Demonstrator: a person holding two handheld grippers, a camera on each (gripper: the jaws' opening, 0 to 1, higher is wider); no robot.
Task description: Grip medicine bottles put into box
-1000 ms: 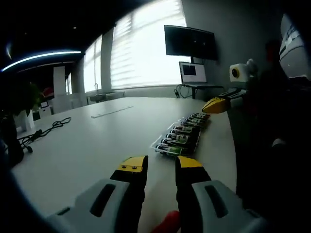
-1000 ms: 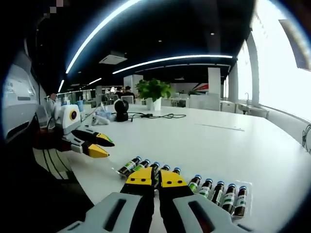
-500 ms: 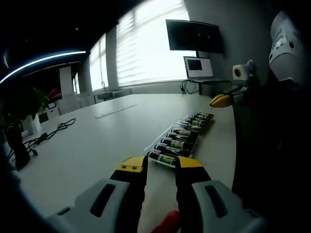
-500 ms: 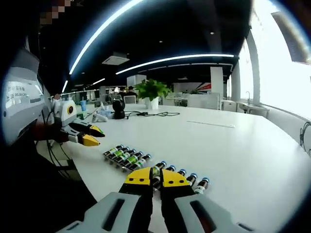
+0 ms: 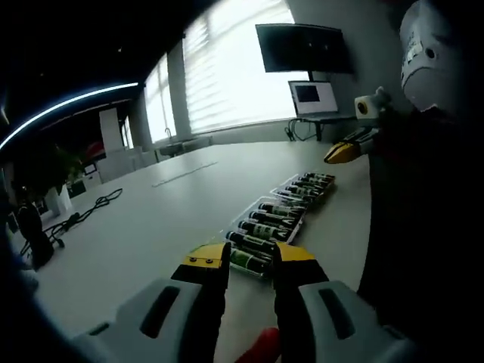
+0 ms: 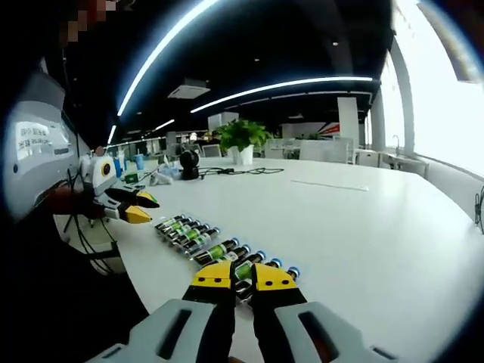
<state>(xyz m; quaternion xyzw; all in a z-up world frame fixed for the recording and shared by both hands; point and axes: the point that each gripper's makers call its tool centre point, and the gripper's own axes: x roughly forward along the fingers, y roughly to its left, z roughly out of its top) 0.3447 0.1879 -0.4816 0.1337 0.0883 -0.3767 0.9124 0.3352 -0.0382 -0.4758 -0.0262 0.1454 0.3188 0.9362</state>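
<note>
Both cameras have drawn closer to the rows of small dark medicine bottles with green labels point(image 5: 268, 227) since a second ago, so that the nearest bottle now lies just beyond the yellow tips of the left gripper point(image 5: 250, 254), whose jaws stand parted with nothing between them. About ten bottles lie side by side in clear shallow plastic trays point(image 5: 281, 198) on the white round-edged table point(image 5: 151, 219), though the far ones blur together and the count is unsure. Over the same row point(image 6: 198, 240), the right gripper point(image 6: 241, 276) has its jaws nearly together with a bottle showing in the narrow gap, but I cannot tell whether they clamp it.
</note>
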